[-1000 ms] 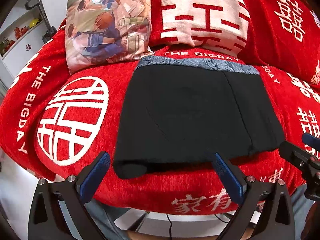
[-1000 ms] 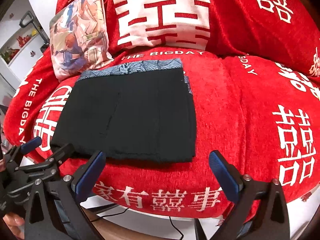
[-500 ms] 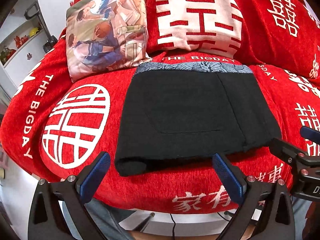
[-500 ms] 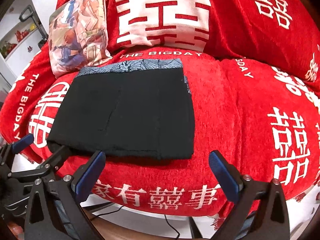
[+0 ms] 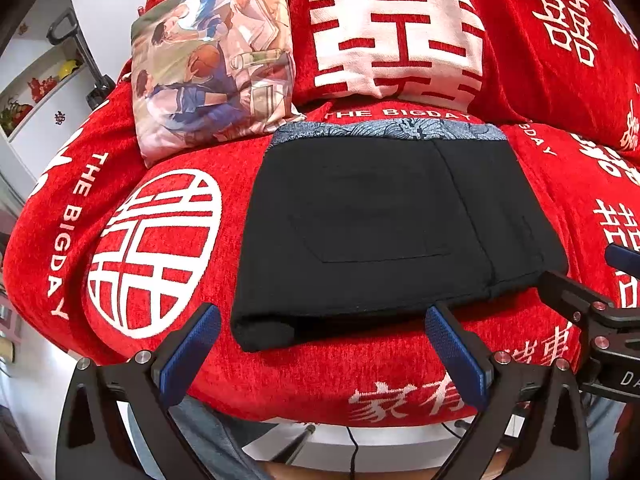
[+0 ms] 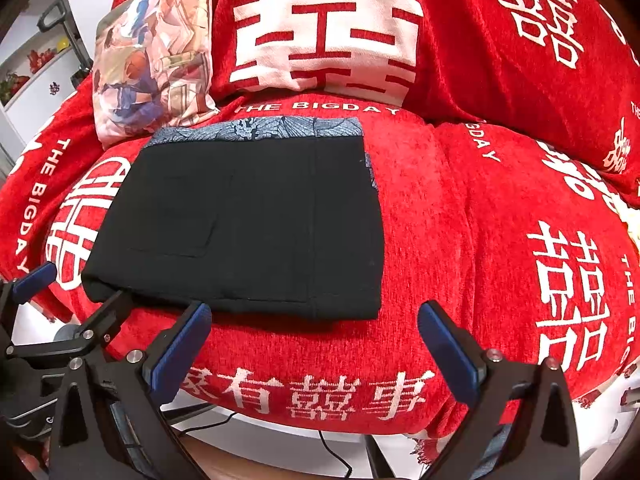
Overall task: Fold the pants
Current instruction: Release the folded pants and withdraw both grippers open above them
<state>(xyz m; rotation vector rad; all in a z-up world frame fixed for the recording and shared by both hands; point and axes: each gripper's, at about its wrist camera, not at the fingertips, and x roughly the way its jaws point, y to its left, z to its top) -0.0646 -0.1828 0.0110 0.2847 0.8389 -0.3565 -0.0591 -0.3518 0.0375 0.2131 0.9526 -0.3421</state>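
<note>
Both views are drawn slightly nearer as the black pants (image 5: 384, 232), soft, limp and folded at the sofa cushion (image 5: 152, 240) front edge, are best taken by that thick near fold, the left gripper (image 5: 320, 356) and right gripper (image 6: 316, 352) held wide apart and empty

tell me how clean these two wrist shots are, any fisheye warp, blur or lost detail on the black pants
Left wrist view: strong fisheye bulge, dark corner vignette, sharp focus; the black pants read nearly flat black, only faint pocket seams showing. Right wrist view: same barrel warp bending the red sofa cover, even soft light with no glare, pants seams barely visible; the left gripper sits cropped at the frame edge.
</note>
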